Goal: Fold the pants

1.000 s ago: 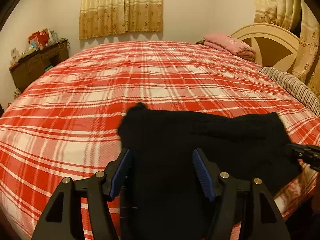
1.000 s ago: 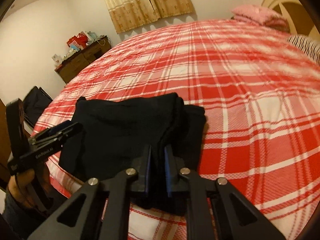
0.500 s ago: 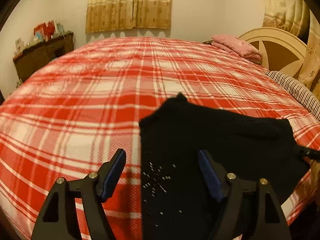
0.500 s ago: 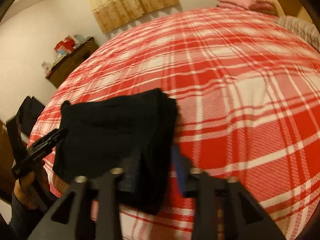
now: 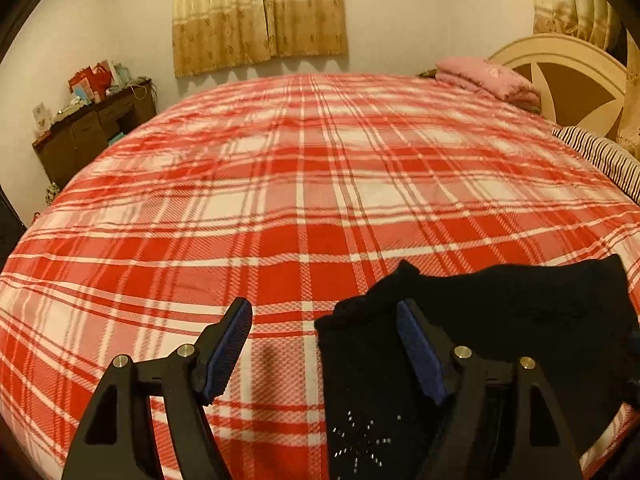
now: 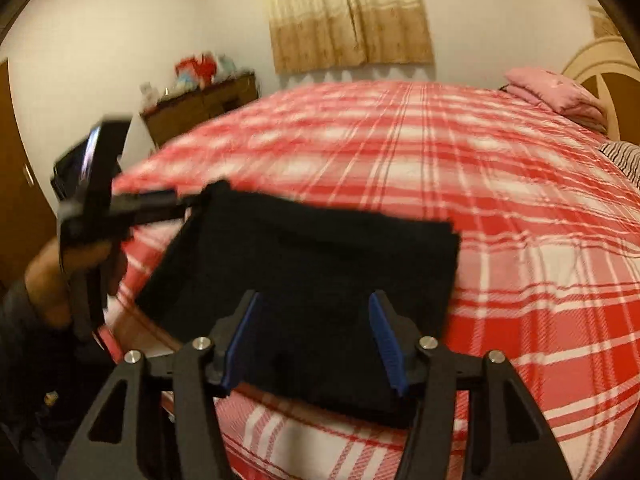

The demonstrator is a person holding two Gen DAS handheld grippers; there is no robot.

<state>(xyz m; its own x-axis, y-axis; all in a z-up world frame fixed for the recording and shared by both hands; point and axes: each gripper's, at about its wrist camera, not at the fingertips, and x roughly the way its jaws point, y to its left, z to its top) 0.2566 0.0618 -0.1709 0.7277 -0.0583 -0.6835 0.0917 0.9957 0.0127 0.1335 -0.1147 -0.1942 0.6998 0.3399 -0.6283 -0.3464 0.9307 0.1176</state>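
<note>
pants [image 6: 304, 264] folded flat, long axis crosswise.

Folded black pants [image 6: 320, 264] between parted jaws

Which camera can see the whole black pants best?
The right wrist view: the folded black pants show with every edge on the plaid bed. The left wrist view catches only part, cut off at the bottom right corner behind a finger.

Bed [image 5: 280, 184] w/ red-white plaid cover. Folded black pants [image 6: 312, 264] flat near its front edge. Pink folded blanket [image 5: 486, 82] at far right corner by the headboard; striped pillow [image 5: 600, 156] along right edge.
</note>
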